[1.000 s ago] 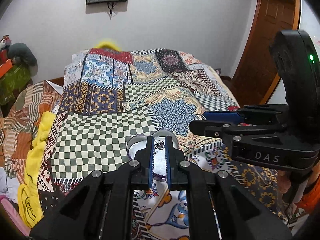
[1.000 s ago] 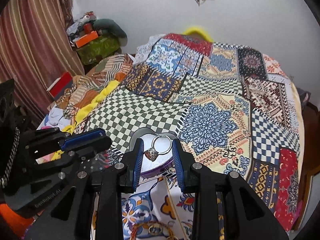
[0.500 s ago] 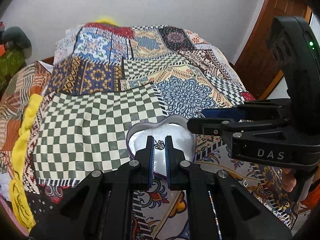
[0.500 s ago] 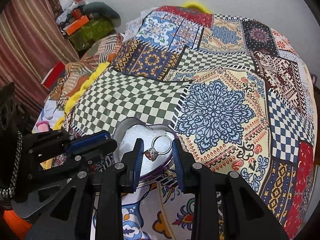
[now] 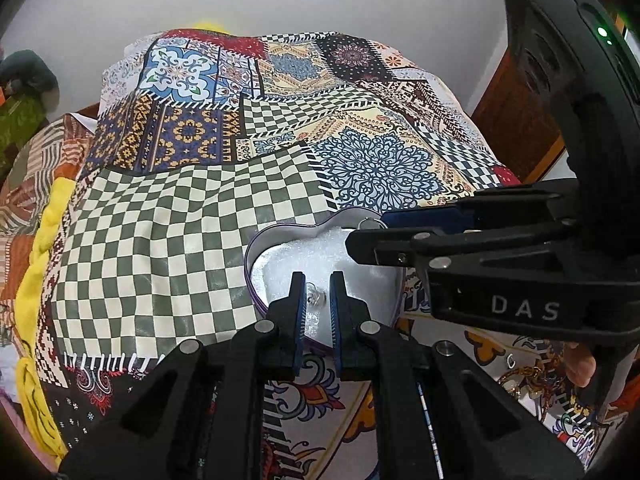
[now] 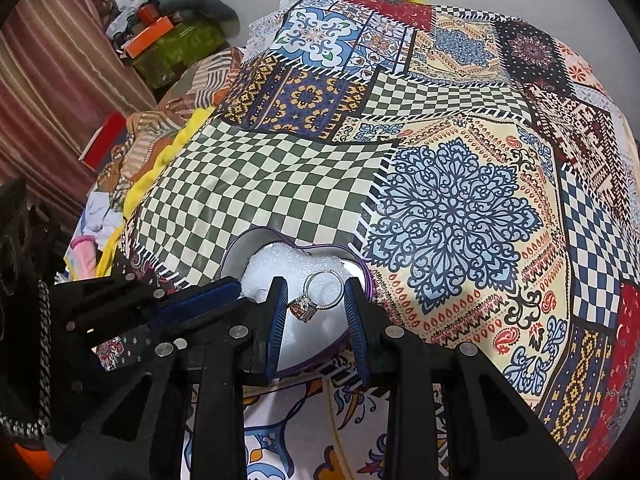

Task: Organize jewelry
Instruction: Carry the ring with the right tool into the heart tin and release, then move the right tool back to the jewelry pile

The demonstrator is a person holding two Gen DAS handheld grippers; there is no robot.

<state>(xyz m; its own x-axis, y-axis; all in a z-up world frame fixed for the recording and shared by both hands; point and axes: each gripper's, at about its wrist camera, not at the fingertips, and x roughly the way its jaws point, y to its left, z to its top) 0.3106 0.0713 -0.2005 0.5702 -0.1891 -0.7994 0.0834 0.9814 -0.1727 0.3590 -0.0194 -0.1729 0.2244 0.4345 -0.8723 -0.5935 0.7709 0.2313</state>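
Left wrist view: left gripper [image 5: 318, 294] poised over the heart-shaped tin [image 5: 256, 248], fingers nearly together and pinched on a small silver piece [image 5: 315, 299], too small to identify. Hung just above the white padding [image 5: 312, 252] inside the tin. Right gripper [image 5: 372, 236] reached in from the right side, its tips over the tin's far lobe, a sliver of ring [image 5: 370, 224] peeking between them. Rested on a patchwork bedspread [image 5: 160, 220], with loose gold jewelry [image 5: 528, 376] lying at lower right, beside a fingertip.

Right wrist view: right gripper [image 6: 316, 300] clamped on a silver ring [image 6: 322, 292] with an orange-pink stone [image 6: 304, 309], band held across between the blue pads [image 6: 280, 312], stone turned toward the left pad. Held over the tin [image 6: 236, 252] and its white padding [image 6: 288, 264], near the right lobe; could not tell whether touching the padding. Left gripper [image 6: 236, 286] entered from the left, tips at the tin's left edge.
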